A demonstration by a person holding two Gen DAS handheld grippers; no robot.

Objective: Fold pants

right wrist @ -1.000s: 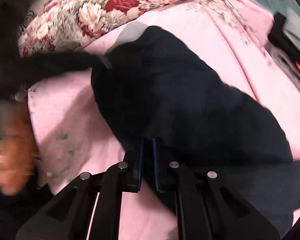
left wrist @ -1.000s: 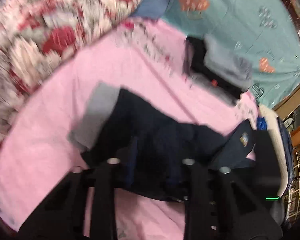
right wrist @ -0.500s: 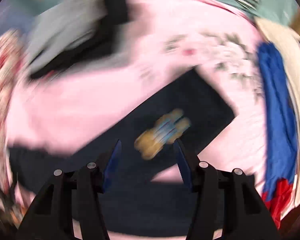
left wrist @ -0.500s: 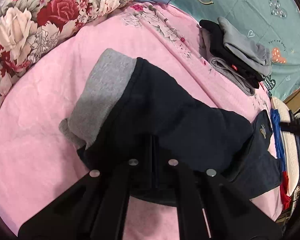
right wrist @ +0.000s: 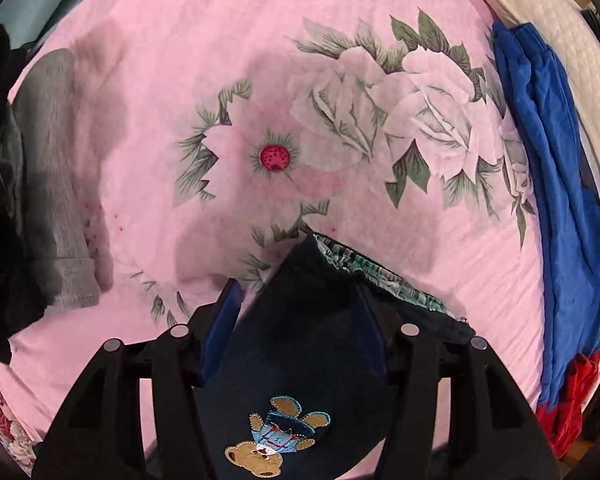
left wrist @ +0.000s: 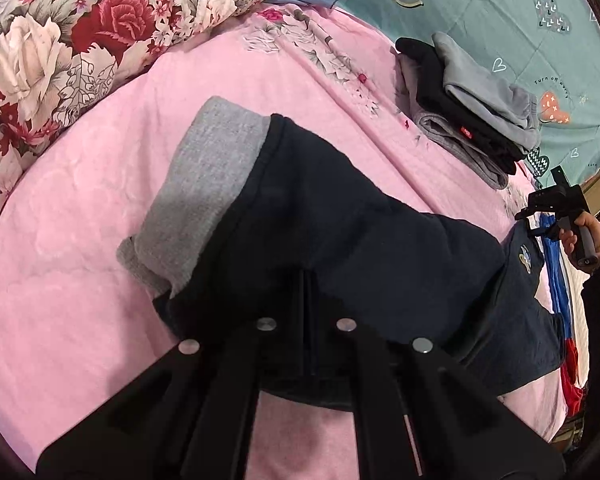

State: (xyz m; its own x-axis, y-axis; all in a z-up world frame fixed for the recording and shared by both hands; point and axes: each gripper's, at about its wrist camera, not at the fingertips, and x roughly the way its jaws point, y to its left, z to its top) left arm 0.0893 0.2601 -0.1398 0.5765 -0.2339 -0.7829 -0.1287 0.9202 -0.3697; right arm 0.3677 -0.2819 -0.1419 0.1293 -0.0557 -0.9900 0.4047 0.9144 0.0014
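1. Across a pink blanket point(left wrist: 100, 208): dark pants point(left wrist: 340, 216) lying flat, grey cuff point(left wrist: 204, 184) turned up at the far end.
2. Beyond them, by the blanket's edge: stacked grey and black clothes point(left wrist: 472, 120).
3. Left gripper point(left wrist: 306, 292): fingers pressed together, pinching the pants' near edge.
4. Right gripper point(right wrist: 300, 332): fingers apart, straddling the pants' corner just past the bear patch point(right wrist: 276, 436).
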